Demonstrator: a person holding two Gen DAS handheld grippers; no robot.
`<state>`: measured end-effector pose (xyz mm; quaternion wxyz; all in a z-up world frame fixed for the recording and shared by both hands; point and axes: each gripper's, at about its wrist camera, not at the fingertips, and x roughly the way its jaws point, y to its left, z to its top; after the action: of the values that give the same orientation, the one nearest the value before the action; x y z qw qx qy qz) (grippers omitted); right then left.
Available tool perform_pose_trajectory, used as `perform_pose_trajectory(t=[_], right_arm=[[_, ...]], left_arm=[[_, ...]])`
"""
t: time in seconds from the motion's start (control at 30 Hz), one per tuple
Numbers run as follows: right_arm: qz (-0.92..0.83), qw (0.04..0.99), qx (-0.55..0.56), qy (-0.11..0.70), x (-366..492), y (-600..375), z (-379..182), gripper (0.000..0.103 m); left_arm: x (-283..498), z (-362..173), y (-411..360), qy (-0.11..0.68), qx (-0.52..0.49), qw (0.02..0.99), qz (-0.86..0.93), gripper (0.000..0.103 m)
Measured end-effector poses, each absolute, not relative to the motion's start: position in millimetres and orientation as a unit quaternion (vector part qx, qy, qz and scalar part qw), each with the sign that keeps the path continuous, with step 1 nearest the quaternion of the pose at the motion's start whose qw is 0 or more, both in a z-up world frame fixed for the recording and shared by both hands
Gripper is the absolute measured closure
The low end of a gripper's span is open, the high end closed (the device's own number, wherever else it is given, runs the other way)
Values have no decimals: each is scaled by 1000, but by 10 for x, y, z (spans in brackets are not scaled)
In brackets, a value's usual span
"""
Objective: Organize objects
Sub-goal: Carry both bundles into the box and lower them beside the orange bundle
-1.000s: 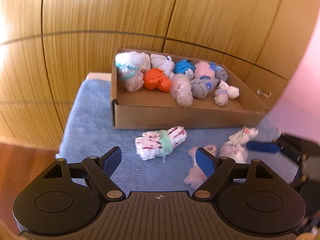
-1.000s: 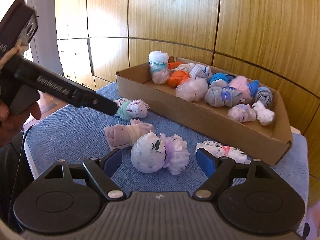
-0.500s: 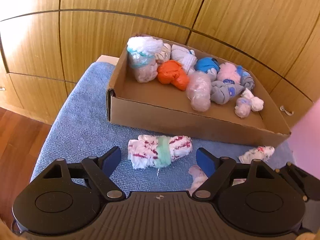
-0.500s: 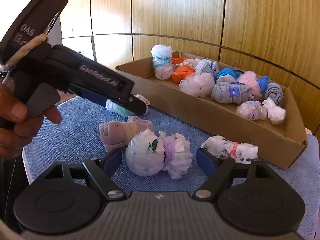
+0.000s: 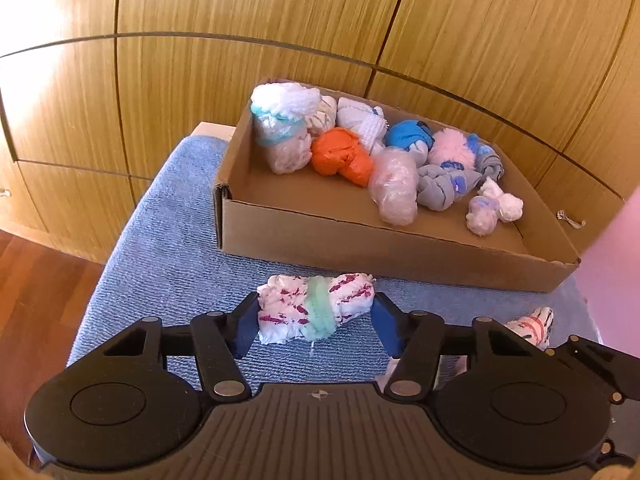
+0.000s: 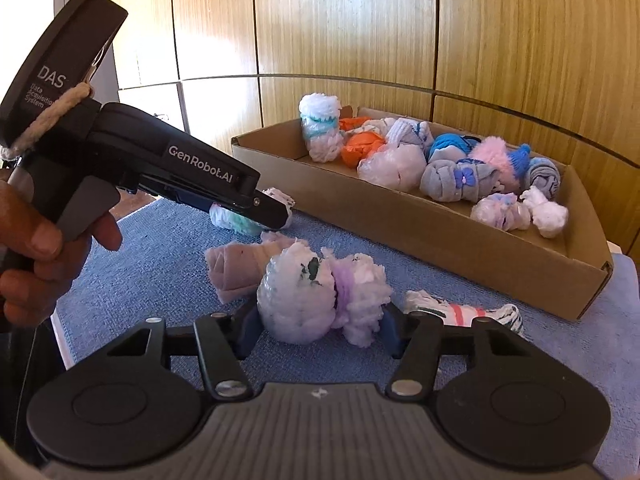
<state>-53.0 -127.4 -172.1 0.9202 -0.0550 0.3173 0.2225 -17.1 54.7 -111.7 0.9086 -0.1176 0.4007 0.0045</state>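
A white sock roll with red marks and a green band (image 5: 316,307) lies on the blue towel (image 5: 168,240) between the fingers of my left gripper (image 5: 316,322), whose jaws are open around its two ends. A fluffy white and purple sock bundle (image 6: 320,294) lies between the fingers of my right gripper (image 6: 318,330), also open around it. The cardboard box (image 5: 360,240) behind holds several rolled sock bundles. The left gripper's body (image 6: 160,168) shows in the right wrist view, over the green-banded roll (image 6: 236,220).
A beige-pink sock roll (image 6: 236,268) and a white roll with a red stripe (image 6: 460,312) lie on the towel (image 6: 140,280) near the box (image 6: 480,248). Wooden cabinet panels (image 5: 280,12) stand behind. The towel's left edge drops to a wooden floor (image 5: 36,280).
Both grippers have moved forward and down. Each now has its sock bundle between its open fingers, where earlier the bundles lay ahead of the fingertips.
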Motion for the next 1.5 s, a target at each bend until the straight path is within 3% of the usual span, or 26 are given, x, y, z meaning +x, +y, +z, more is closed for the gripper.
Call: perform_pose_trajectory(t=[0.87,1.23,1.5], right_arm=[[199,940,-62,270,-748,-1577,-938,52],[229,939,-119,228,-89,-1399,-410,52],[259,913,-160,274,575,-1062,-634,52]], left_arm=[[-522,-458,611,336,69,935,-86,42],[101,2,591,318,145,925,-153,42],[517,-287,645,346,168,904,-188,42]])
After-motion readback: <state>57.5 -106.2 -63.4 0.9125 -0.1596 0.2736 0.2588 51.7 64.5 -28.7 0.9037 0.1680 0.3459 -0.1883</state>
